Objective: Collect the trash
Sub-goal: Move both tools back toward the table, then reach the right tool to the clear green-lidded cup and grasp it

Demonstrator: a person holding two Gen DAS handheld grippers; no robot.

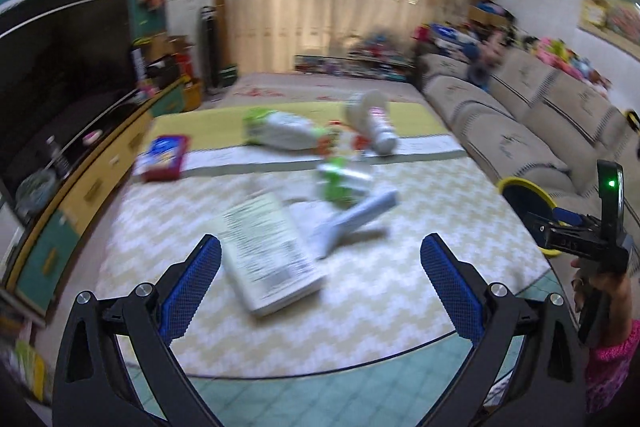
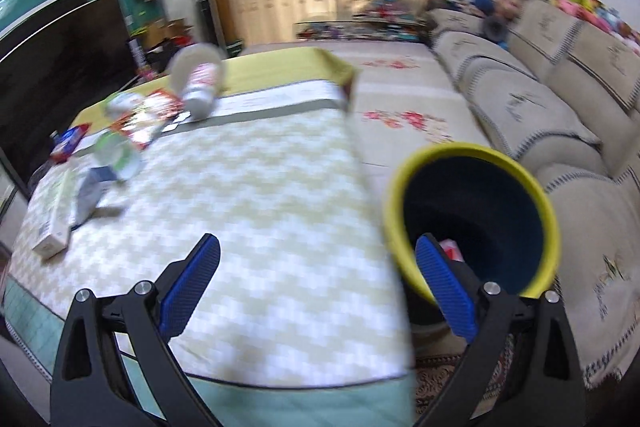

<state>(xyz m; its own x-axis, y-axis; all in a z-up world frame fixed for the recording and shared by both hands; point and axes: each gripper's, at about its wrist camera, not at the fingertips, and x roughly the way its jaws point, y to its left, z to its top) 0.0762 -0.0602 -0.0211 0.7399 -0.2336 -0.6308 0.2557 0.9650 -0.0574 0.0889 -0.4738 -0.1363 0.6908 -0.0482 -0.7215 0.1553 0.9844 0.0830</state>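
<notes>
Table litter motion-blurred

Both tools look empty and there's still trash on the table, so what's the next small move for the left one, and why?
Probably ease the left tool forward and down onto the white box. Its jaws stand wide with nothing between them, and that box lies nearest, just ahead of the left pad. The bin waits beside the table for the drop. The picture is blurred, so slow down first.
</notes>
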